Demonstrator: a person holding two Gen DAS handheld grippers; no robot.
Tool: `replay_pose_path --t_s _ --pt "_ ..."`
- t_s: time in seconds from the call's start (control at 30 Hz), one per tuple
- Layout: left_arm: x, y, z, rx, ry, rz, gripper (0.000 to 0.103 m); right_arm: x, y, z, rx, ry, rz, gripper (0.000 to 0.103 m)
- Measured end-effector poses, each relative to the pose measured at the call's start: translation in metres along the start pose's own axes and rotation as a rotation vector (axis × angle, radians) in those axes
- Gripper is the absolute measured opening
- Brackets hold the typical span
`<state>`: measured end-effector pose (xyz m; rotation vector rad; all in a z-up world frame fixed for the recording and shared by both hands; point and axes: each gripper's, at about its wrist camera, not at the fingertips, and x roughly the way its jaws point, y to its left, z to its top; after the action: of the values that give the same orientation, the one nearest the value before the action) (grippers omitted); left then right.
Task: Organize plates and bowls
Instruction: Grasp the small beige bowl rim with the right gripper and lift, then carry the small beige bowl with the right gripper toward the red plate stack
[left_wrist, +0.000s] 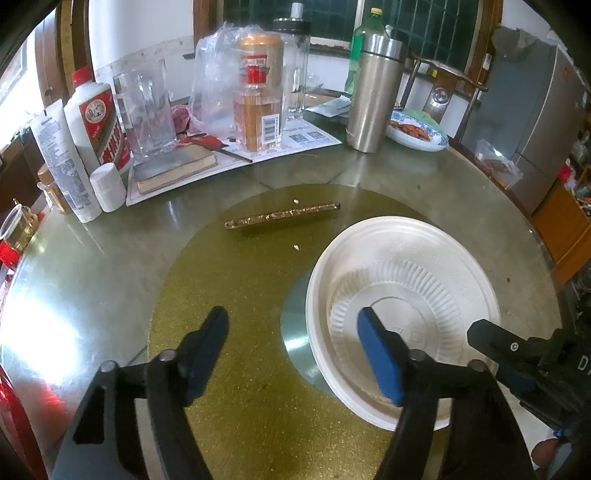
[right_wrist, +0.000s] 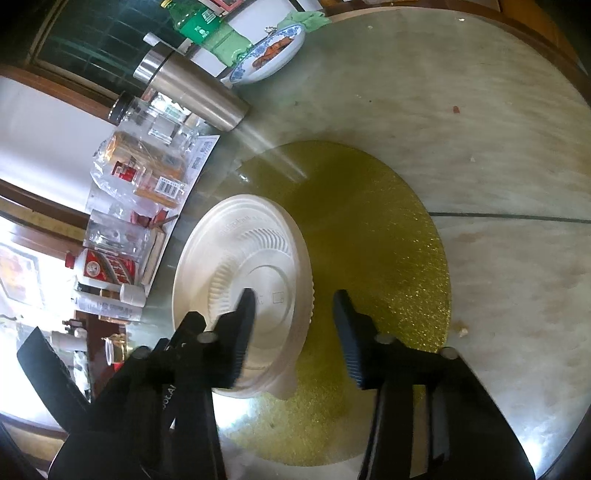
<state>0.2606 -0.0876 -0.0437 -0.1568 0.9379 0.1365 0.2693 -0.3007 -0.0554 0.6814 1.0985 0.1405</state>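
Basically, white disposable bowl (left_wrist: 402, 314) sits upturned on the gold disc (left_wrist: 240, 295), left gripper (left_wrist: 295, 350) and right gripper (right_wrist: 295, 328) both part-open astride its rim, nothing clamped; looks light, flimsy, slick, so pinch the rim gently.

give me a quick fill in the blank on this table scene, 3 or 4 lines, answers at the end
1. The white disposable bowl sits on the table ____ side up.
2. The bowl lies partly over the round ____-coloured glitter mat.
3. The tall steel flask stands beside a blue-patterned ____ holding food.
4. Each finger of the left gripper carries a ____-coloured pad.

Missing words: bottom; gold; plate; blue
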Motion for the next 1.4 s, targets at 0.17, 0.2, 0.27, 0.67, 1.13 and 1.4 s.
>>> replay_pose_path --t_s 0.17,0.2,0.27,0.67,1.13,1.4 --pt "0.006 -0.001 -0.002 0.012 0.018 0.005 0.044 0.002 0.000 -0.001 -0.010 0.001 -0.023 0.023" --pt "0.005 -0.002 -0.003 0.021 0.015 0.004 0.041 0.002 0.000 -0.001 -0.011 0.000 -0.025 0.018" --pt "0.004 -0.004 -0.003 0.032 0.015 0.001 0.029 0.003 0.000 -0.002 -0.014 0.006 -0.022 0.016" --pt "-0.004 -0.008 -0.011 0.092 0.003 0.016 0.013 -0.004 0.003 -0.012 -0.046 0.003 -0.017 0.011" --pt "-0.047 0.003 -0.034 0.113 -0.041 0.000 0.014 -0.043 0.006 -0.046 -0.066 -0.037 0.012 0.010" --pt "-0.070 0.008 -0.048 0.134 -0.078 0.009 0.014 -0.061 0.007 -0.070 -0.078 -0.055 0.025 0.010"
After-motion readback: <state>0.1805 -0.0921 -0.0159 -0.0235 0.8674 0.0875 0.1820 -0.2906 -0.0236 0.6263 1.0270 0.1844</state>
